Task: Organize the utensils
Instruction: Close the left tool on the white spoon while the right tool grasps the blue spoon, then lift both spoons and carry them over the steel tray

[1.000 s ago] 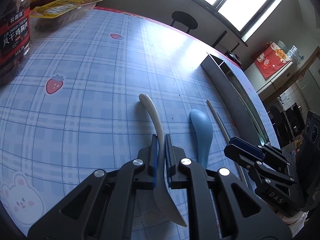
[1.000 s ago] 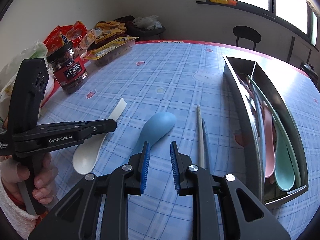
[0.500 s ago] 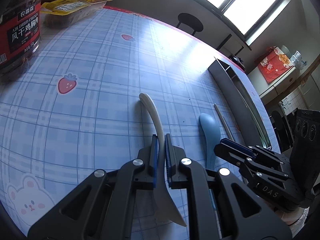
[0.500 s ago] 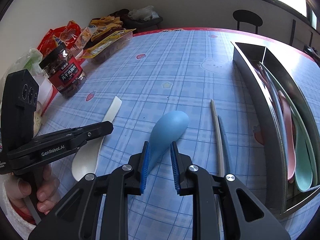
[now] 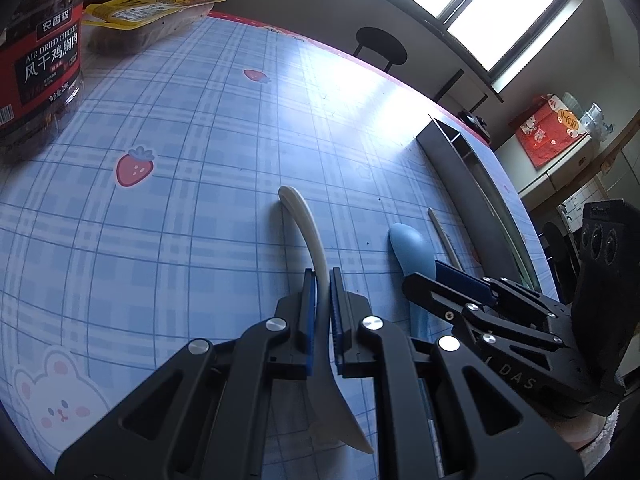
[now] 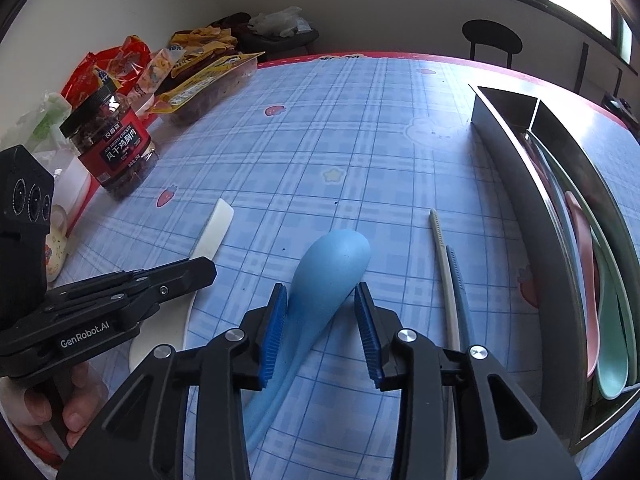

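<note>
My left gripper (image 5: 320, 280) is shut on the handle of a white spoon (image 5: 304, 224), which also shows in the right wrist view (image 6: 212, 232). My right gripper (image 6: 320, 300) is open, its jaws on either side of a blue spoon (image 6: 328, 268) that lies bowl-down on the table; the blue spoon also shows in the left wrist view (image 5: 412, 252). A pair of chopsticks (image 6: 448, 264) lies just right of it. A steel utensil tray (image 6: 560, 208) at the right holds pink and green spoons (image 6: 600, 320).
A red-labelled jar (image 6: 116, 148) and snack packets (image 6: 208, 80) stand at the table's left and far edge. A black stool (image 6: 492, 40) is beyond the table. The blue checked tablecloth (image 6: 360, 140) covers the table.
My right gripper has moved forward and opened wider around the blue spoon. My left gripper stays shut on the white spoon and has shifted slightly.
</note>
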